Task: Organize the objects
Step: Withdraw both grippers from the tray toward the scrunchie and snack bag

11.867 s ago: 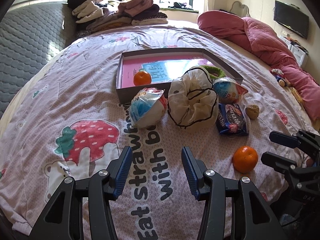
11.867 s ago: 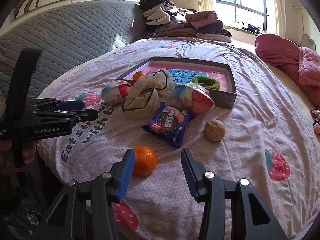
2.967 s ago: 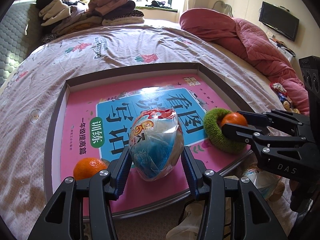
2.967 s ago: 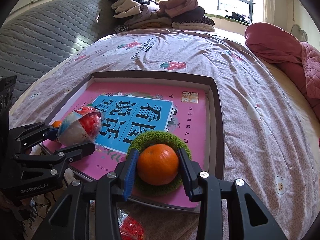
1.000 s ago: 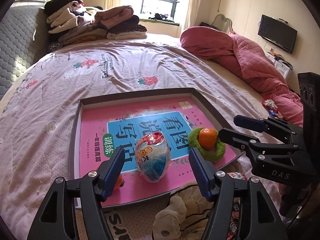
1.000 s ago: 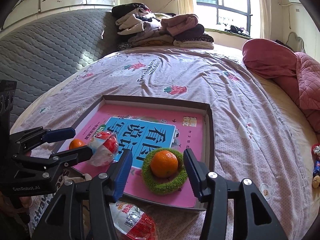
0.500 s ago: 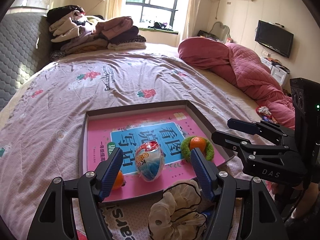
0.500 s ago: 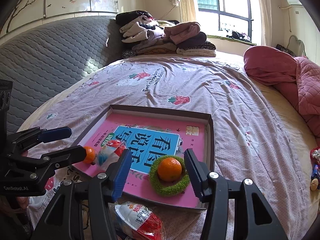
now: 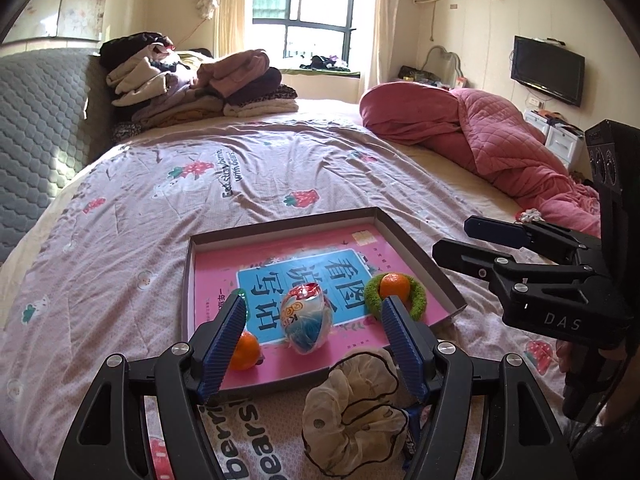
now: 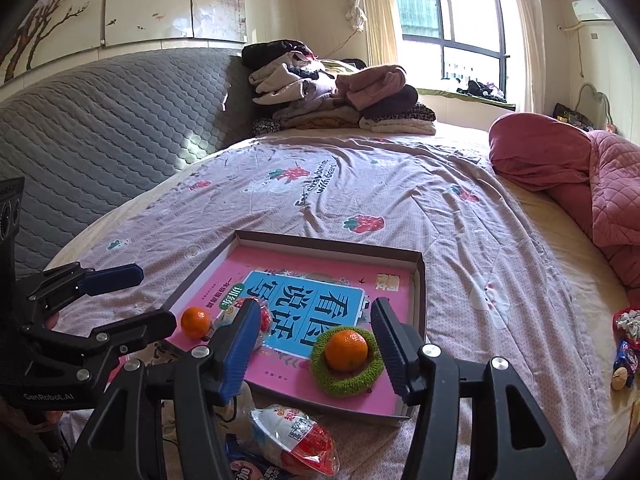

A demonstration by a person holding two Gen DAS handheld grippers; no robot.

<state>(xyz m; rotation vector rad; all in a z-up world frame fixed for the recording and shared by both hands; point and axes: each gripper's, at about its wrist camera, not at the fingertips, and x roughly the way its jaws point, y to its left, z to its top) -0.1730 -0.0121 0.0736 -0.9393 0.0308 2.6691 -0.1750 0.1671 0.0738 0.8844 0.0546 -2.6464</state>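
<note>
Both your grippers are clear of the tray [image 9: 416, 258], so you're between placements. Left gripper [image 9: 314, 346] has its fingers spread wide with nothing gripped; the wrapped egg snack [image 9: 306, 318] sits in the tray beyond the gap, an orange [image 9: 245, 350] past the left fingertip. Right gripper [image 10: 314, 344] jaws are opening, nothing between them; the second orange [image 10: 346, 350] rests in the green ring [image 10: 347, 374] just beyond the tips.

Next likely pick is one of the items outside the tray. That calls for dropping a gripper toward you, below the near tray wall, and centring the item between the pads.

Left view alone shows the cream scrunchie [image 9: 352, 412] under its right finger. Right view alone shows a second wrapped snack [image 10: 294, 442] below its fingers, plus small items [image 10: 622, 358] far right near the bed edge.
</note>
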